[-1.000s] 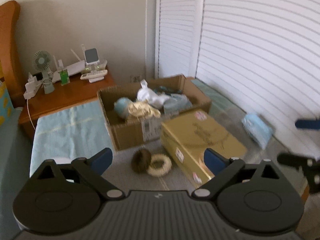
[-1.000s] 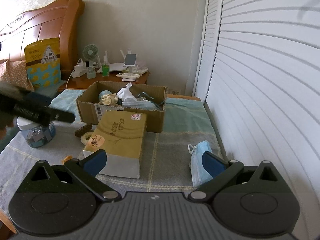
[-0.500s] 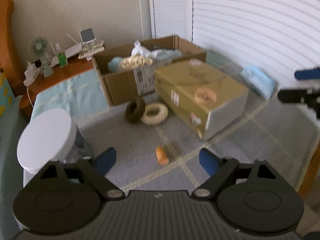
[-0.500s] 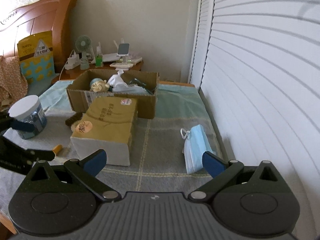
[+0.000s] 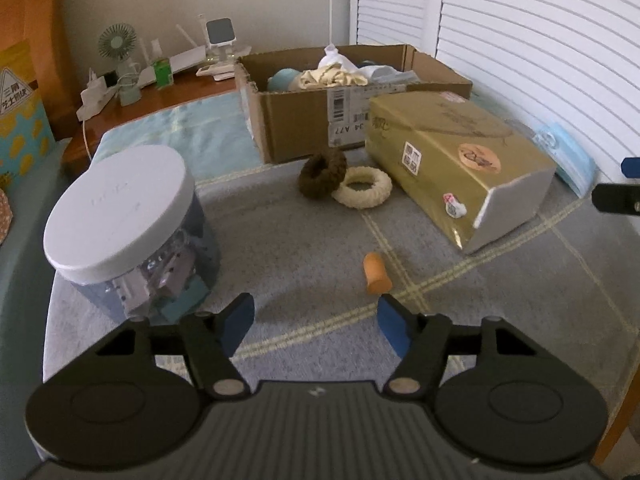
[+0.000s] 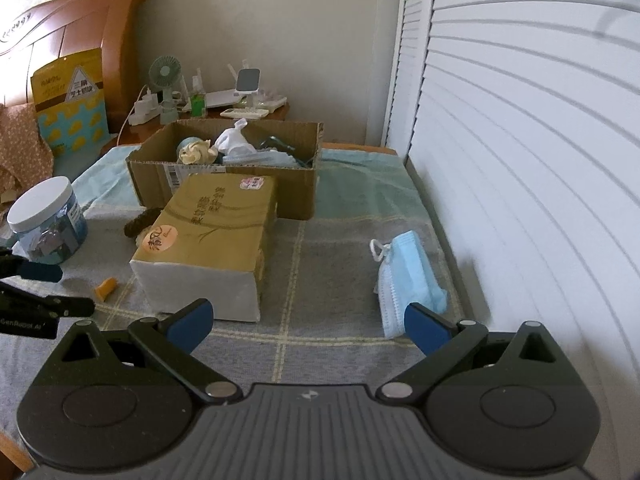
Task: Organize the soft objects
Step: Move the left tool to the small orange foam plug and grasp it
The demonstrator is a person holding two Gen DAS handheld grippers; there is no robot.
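A small orange foam earplug (image 5: 376, 273) lies on the grey checked cloth just ahead of my left gripper (image 5: 315, 326), whose jaws are closing with nothing between them. A brown scrunchie (image 5: 322, 173) leans against a cream one (image 5: 363, 187) further back. Behind them an open cardboard box (image 5: 296, 118) holds several soft items. A stack of blue face masks (image 6: 408, 282) lies by the shutter wall, partly behind the right pad of my right gripper (image 6: 306, 328), which stands wide open and empty. The earplug (image 6: 105, 282) also shows at the left of the right wrist view.
A gold-wrapped tissue pack (image 5: 458, 160) lies in front of the box. A white-lidded jar (image 5: 130, 224) stands at the left. A wooden nightstand (image 6: 224, 114) with a fan and chargers sits behind. White louvred doors (image 6: 520, 140) bound the right side.
My left gripper has sunk toward the cloth and its jaws have narrowed; the earplug and jar came into view. The right gripper has dipped slightly, staying wide open.
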